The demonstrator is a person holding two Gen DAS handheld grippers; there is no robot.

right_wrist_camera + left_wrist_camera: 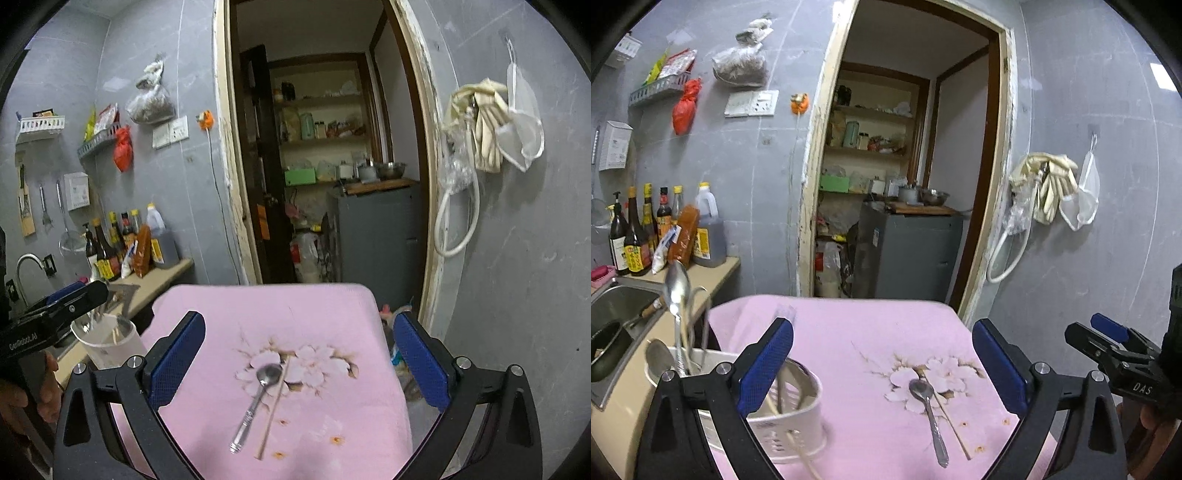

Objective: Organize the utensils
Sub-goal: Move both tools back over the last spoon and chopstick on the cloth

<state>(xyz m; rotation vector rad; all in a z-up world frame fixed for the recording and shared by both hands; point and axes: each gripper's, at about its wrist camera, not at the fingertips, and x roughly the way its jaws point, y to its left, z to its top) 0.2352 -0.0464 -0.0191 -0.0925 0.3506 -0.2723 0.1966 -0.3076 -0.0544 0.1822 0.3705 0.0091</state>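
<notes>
A metal spoon (929, 417) and a single chopstick (951, 424) lie side by side on the pink flowered cloth (849, 332); both show in the right wrist view too, spoon (258, 395), chopstick (273, 410). A white utensil holder (783, 417) stands at the cloth's left edge with a large spoon (676, 284), chopsticks and other utensils upright in it; it also shows in the right wrist view (107, 343). My left gripper (882, 365) is open and empty, just right of the holder. My right gripper (299, 354) is open and empty above the spoon.
A sink (617, 306) with a dark pan sits left of the holder. Sauce bottles (665, 229) stand on the counter behind it. An open doorway (905, 166) leads to a storeroom with a grey cabinet. Gloves and a hose hang on the right wall (1045, 184).
</notes>
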